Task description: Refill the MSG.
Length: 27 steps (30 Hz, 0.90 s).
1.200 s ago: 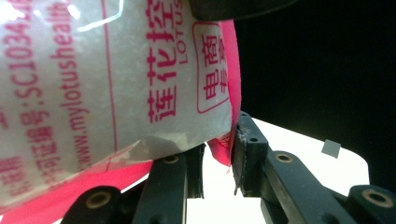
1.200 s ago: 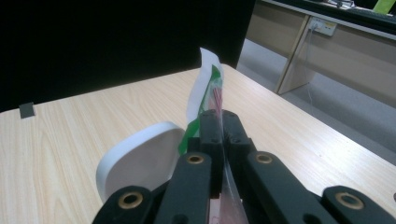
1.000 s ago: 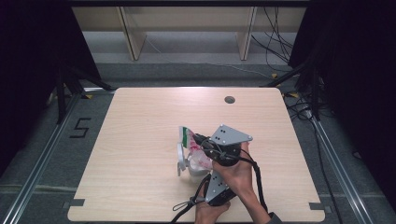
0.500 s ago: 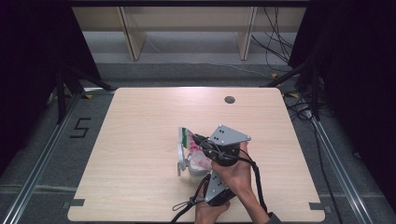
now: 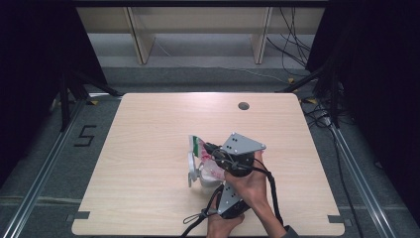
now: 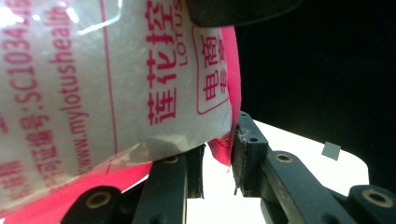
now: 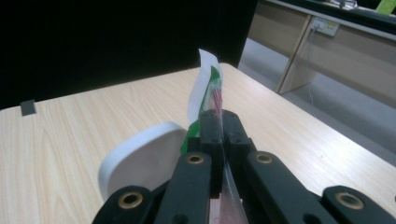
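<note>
While clamped fully shut on the thin top edge of the packet (image 7: 210, 91), right hand-held gripper (image 7: 218, 122) points across the tabletop (image 7: 70, 126), jaws pressed flat together with the film pinched between them. Seen from above at (image 5: 214, 148), gripped by a hand (image 5: 252, 181), grey three-cornered plate on top, black cable looping back toward the near edge.

Left hand-held gripper (image 6: 217, 154) sits just below, toward the person, its body at (image 5: 229, 198) in the high view; jaws only partly closed, a pink corner of the packet hanging between them against the right-hand jaw; cannot tell whether the pads actually press on it.

Packet (image 5: 207, 163): clear plastic with pink borders and pink printed lettering, Chinese characters and a web address readable close up (image 6: 116, 79); a green and white strip along the top edge; crumpled, lifted slightly between both grippers, near the middle of the tabletop and toward the person's side.

White rounded piece (image 7: 144, 156) just beside the packet, on its left, also seen at (image 5: 192, 166).

Tabletop (image 5: 148, 148): pale wood grain, rounded corners, a dark round hole (image 5: 243, 105) near the far edge. Beyond it, grey floor, pale wooden shelf legs (image 5: 138, 39), loose cables (image 5: 292, 29) at the right, dark curtains at both sides, a "5" marked on the floor (image 5: 85, 135) at the left.
</note>
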Available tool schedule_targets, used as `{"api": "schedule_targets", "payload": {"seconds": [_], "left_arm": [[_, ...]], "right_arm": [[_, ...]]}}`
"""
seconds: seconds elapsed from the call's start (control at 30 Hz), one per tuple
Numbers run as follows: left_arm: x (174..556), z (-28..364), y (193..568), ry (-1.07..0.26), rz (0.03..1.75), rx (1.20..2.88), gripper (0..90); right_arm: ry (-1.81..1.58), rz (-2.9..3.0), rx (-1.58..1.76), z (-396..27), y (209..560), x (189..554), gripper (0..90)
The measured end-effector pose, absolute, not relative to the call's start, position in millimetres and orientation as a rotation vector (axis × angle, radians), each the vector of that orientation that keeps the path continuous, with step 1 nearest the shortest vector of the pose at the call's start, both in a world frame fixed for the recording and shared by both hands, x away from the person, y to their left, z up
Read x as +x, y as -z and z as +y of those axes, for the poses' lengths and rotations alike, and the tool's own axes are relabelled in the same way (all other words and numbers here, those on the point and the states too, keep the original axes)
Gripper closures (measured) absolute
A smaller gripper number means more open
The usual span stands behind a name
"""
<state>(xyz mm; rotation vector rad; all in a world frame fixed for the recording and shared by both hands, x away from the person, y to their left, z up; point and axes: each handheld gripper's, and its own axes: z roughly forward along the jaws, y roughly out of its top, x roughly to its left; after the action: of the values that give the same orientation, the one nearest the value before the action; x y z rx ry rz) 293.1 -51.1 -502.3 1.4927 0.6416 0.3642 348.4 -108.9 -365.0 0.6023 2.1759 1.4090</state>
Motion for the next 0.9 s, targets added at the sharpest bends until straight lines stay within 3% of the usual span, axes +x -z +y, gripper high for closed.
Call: {"api": "schedule_targets", "payload": {"seconds": [0.03,0.13,0.17,0.9], "left_arm": [[295.3,-44.7,501.9,-0.412,0.608,1.572,75.5],[294.9,-43.7,500.3,-0.421,0.607,1.579,75.6],[292.7,-52.7,500.7,-0.353,0.644,1.459,75.6],[293.7,-52.0,502.4,-0.359,0.636,1.466,75.5]], "right_arm": [[-1.426,2.185,0.629,-108.2,366.0,347.3,90.0],[-1.433,2.172,0.609,-107.8,363.3,346.0,90.0],[-1.427,2.179,0.612,-107.5,363.7,346.0,90.0],[-1.414,2.203,0.615,-105.1,366.0,347.5,90.0]]}}
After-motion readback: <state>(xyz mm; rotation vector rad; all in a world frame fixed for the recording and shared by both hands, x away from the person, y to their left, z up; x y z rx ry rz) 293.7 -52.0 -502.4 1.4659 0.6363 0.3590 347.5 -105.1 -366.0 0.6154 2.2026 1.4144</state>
